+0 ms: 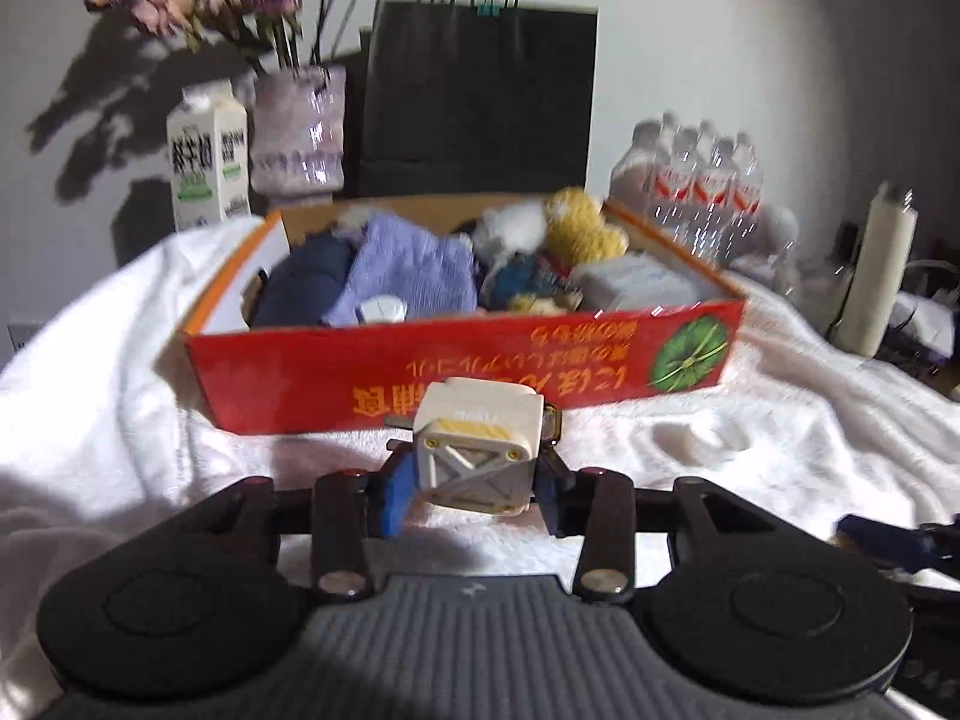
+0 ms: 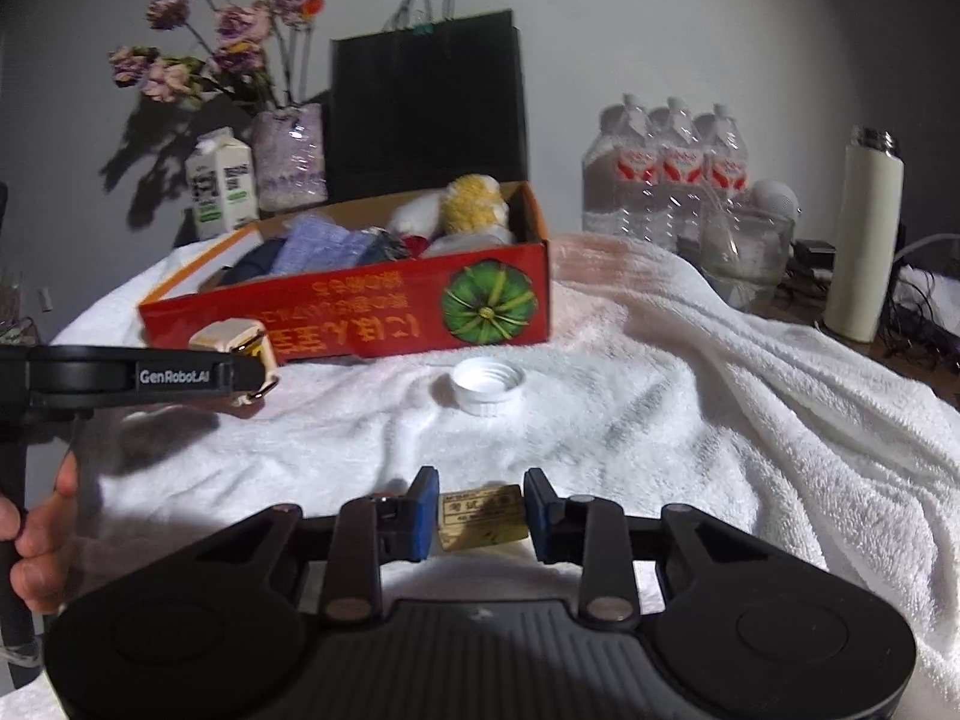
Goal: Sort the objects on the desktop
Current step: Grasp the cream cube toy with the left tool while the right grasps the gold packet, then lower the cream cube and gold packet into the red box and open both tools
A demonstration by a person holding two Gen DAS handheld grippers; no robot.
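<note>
The left gripper (image 1: 474, 483) has its jaws clenched on a white charger (image 1: 480, 450), held just above the white towel (image 1: 150, 420) and close in front of the red box (image 1: 456, 372). The right gripper (image 2: 480, 513) has its blue pads (image 2: 425, 516) pressed on either side of a small yellowish block (image 2: 482, 516) low over the same towel; its printed label is too small to read. Ahead of it a white cap (image 2: 487, 385) lies open side up on the towel, near the box but apart from it. The box holds cloths and plush toys. A hand (image 2: 36, 546) grips the left gripper's handle. Behind the box stand a black bag (image 2: 427, 102), a carton (image 2: 221, 183), a vase (image 2: 289, 159) of flowers, bottles (image 2: 666, 180) and a flask (image 2: 864, 234).
</note>
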